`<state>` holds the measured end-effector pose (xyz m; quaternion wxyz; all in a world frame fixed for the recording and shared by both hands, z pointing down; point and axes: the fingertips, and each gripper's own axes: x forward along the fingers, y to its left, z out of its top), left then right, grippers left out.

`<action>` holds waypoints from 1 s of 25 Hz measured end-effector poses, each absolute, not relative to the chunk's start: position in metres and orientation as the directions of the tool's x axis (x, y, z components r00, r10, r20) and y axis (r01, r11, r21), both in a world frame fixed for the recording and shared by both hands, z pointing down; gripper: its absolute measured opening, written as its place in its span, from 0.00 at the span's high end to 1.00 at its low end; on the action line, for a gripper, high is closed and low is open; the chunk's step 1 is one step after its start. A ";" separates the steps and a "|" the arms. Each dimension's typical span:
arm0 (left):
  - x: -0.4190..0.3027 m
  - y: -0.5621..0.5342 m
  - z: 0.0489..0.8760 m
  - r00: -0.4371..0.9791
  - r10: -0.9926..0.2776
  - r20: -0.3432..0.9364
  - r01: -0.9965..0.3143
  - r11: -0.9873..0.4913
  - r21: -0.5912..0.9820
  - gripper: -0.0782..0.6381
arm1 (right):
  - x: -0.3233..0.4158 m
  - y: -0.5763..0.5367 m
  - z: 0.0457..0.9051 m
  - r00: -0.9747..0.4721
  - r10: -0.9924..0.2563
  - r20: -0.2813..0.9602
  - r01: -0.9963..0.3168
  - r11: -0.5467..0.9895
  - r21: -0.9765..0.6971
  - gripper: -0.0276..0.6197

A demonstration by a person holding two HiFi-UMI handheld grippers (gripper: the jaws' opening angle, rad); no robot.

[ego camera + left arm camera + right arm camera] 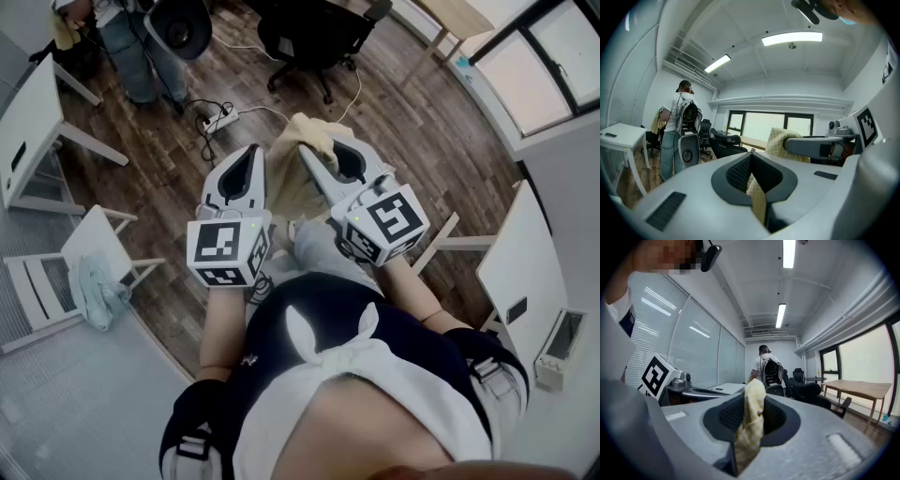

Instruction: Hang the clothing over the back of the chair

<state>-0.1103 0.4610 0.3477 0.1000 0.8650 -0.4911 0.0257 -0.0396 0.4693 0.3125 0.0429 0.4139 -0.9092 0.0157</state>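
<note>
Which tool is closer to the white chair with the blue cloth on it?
Left. Left tool sits right of the white chair in the head view; right tool is farther right, beyond it.

No legible text, numbers, brand marks or signs in any view. Only coded black-and-white square patterns, no letters: on the white plastic cube of left claw, and the twin cube of right claw.
</note>
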 end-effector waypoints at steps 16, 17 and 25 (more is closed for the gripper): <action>-0.091 0.357 0.355 0.523 -0.834 0.173 -0.852 -0.505 0.141 0.88 | -0.032 0.367 0.321 -0.688 -0.720 0.089 -0.725 0.688 -0.035 0.84; -0.091 0.348 0.356 0.522 -0.835 0.175 -0.853 -0.504 0.138 0.88 | -0.031 0.358 0.321 -0.690 -0.719 0.088 -0.723 0.690 -0.037 0.84; -0.082 0.283 0.351 0.520 -0.836 0.174 -0.854 -0.507 0.114 0.88 | -0.024 0.291 0.319 -0.699 -0.711 0.072 -0.715 0.698 -0.050 0.84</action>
